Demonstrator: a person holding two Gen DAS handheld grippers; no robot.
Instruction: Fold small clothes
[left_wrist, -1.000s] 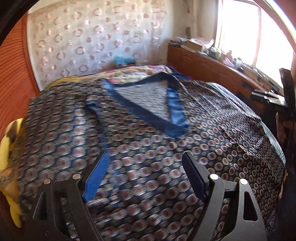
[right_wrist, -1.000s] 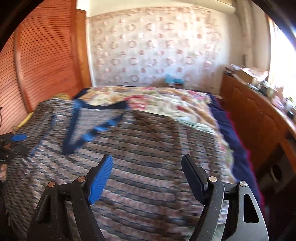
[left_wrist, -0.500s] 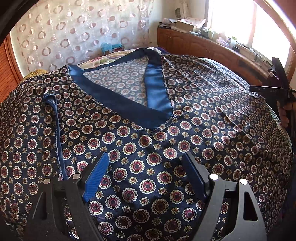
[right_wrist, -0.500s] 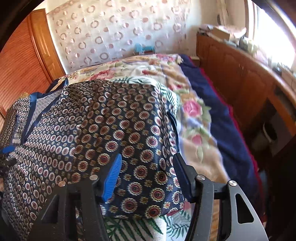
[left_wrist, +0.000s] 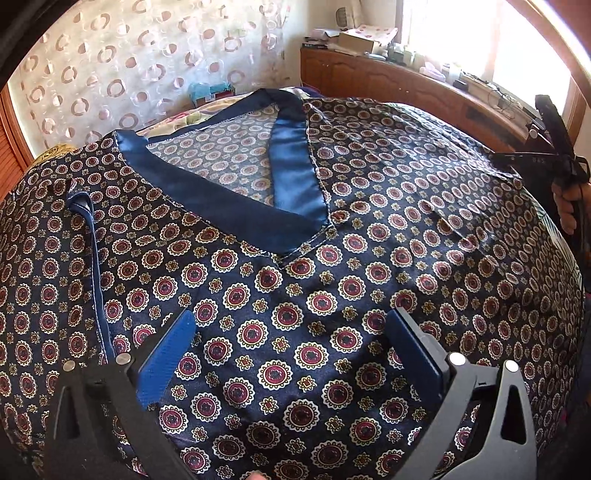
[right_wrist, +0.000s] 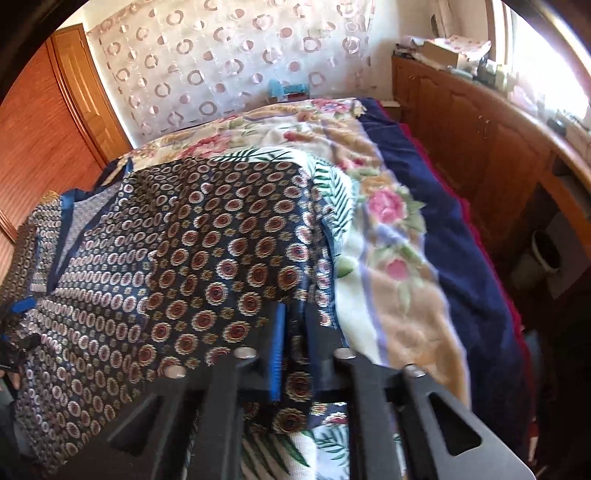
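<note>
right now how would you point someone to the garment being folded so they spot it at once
Start at the bed beside the wooden cabinets. On its floral blanket lies the navy top, spread flat. Unlike the pastel bedding, it is shiny, covered in red-and-cream medallions, with a plain blue V-neck band.

Support surface: bed (right_wrist: 454, 236), seen along its length toward a curtained wall. Dark navy cover reaches the right edge, red trim below it. On the cover lies a floral blanket (right_wrist: 388, 206) with pink roses on cream and tan. On the blanket, a white cloth with green fern print (right_wrist: 334, 177). Spread flat over these, a navy medallion-print garment (left_wrist: 295, 332) with solid blue V-neck band; its right edge stops just beside the fern print. Small teal item at far end, unidentifiable
</note>
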